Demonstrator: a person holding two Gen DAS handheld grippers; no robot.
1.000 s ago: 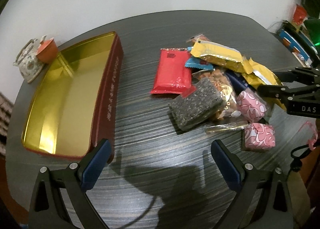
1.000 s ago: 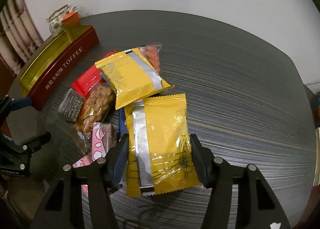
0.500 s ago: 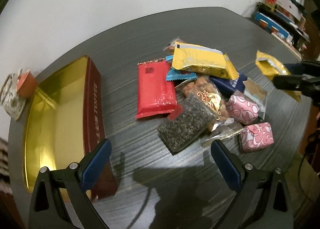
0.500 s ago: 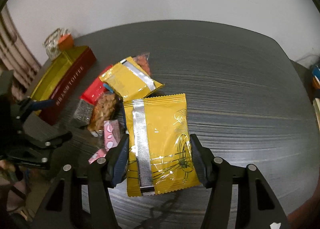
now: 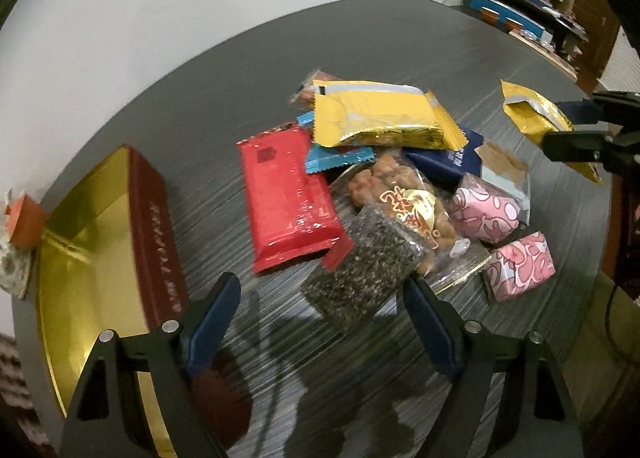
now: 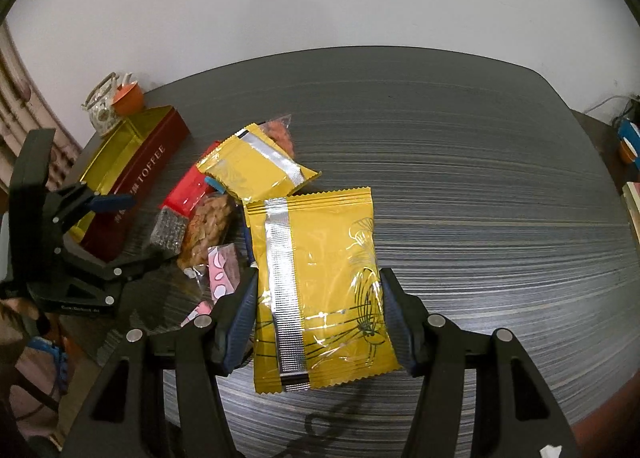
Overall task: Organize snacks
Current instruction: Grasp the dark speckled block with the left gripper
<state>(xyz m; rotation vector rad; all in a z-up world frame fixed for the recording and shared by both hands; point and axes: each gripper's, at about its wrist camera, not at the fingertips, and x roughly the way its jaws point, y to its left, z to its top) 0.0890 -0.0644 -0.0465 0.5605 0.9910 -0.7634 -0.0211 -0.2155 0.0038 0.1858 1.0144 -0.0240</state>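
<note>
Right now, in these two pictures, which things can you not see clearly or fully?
- Print on the toffee tin: motion-blurred in the left wrist view.
- Dark blue packet: mostly covered by the yellow packet on the pile.
- Pink wrapped sweets: partly hidden behind the right gripper and its held yellow packet.
- Teapot: cut by the left edge.

blurred: toffee tin (image 5: 158,242) lettering | hidden: navy packet (image 5: 448,161) mostly

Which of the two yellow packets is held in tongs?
The yellow packet with gold leaf drawing, clamped in the right tongs; the other yellow packet lies on the pile.
</note>
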